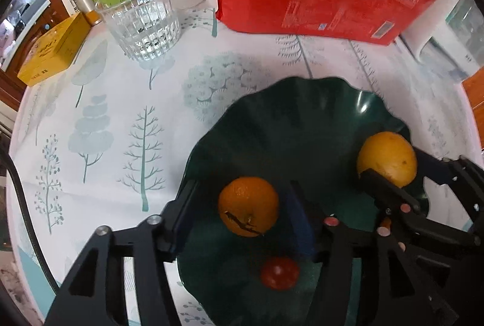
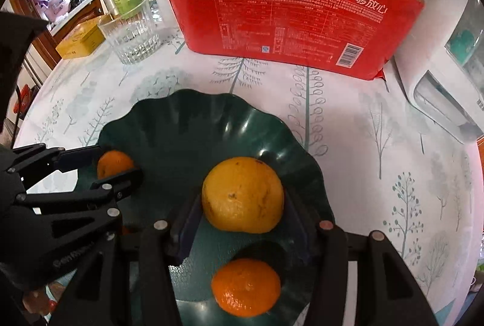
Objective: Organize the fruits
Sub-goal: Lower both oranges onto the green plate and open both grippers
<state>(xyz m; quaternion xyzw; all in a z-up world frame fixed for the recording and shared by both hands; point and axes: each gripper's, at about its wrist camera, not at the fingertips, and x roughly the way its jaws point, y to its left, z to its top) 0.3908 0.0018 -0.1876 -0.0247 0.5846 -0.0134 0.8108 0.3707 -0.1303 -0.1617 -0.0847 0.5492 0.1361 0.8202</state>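
Both hand-held grippers are over the dark green dish (image 2: 211,126) on the table (image 1: 121,102). The left hand-held gripper (image 1: 242,205) has its jaws spread around a small orange (image 1: 248,206), with a gap on either side. The right hand-held gripper (image 2: 243,215) is clamped on a yellow orange (image 2: 243,194). Another small orange (image 2: 245,285) and a red fruit (image 1: 279,273) lie in the dish. A glass (image 1: 142,20) and a red packet (image 2: 287,20) stand behind it.

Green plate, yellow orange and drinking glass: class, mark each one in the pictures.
green plate (image 2: 181,114), right wrist view, bare far inner wall.
yellow orange (image 2: 242,194), right wrist view, middle of its peel.
drinking glass (image 1: 142,20), left wrist view, ribbed side wall.
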